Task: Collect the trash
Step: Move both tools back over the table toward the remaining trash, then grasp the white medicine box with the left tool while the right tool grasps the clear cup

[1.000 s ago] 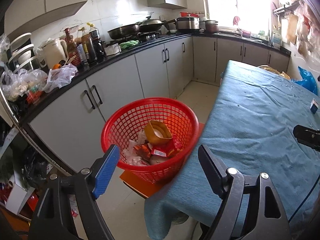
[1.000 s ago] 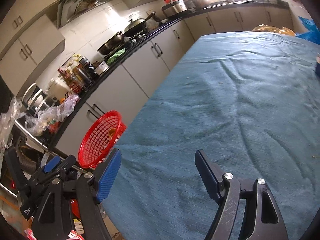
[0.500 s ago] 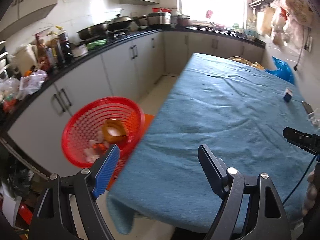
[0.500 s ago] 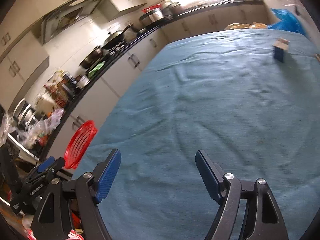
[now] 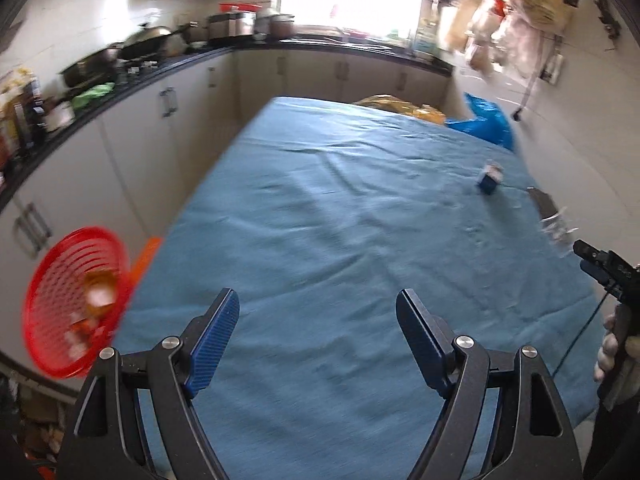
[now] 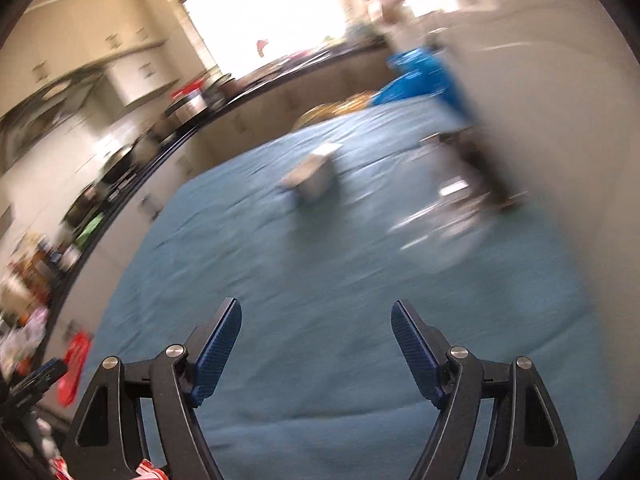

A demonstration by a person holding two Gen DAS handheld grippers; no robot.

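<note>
Teal-blue wrinkled cloth covers the long bench [image 5: 352, 216], which fills the middle of both views; in the right wrist view the bench [image 6: 320, 280] is smeared by blur. Pale cabinet fronts under a dark worktop [image 5: 120, 80] run along the upper left of the left wrist view, with pans and bottles standing on the worktop.

At the lower left edge of that view sits a round red plastic mesh basket [image 5: 52, 280], just beside the bench's left edge and off the cloth, with an orange-brown tub and scraps of wrapper inside it. A strip of the same red basket [image 6: 76, 360] shows at the lower left of the right wrist view.

At the far end of the bench, upper right of the left wrist view, a bright blue plastic bag [image 5: 486, 124] lies beside a crumpled yellow bag [image 5: 404, 106].

The left tool [image 5: 318, 334] hangs over the near part of the cloth with its blue-padded jaws well apart and nothing between them. The right tool [image 6: 316, 340] is likewise spread wide and empty over the cloth.

A small blue-and-white carton [image 5: 490, 178] stands on the cloth in the right part of the left wrist view, well apart from the basket; in the right wrist view the carton [image 6: 314, 178] sits at centre, blurred. Right of it lies a clear crinkled wrapper [image 6: 448, 216], its shape too smeared to read.
</note>
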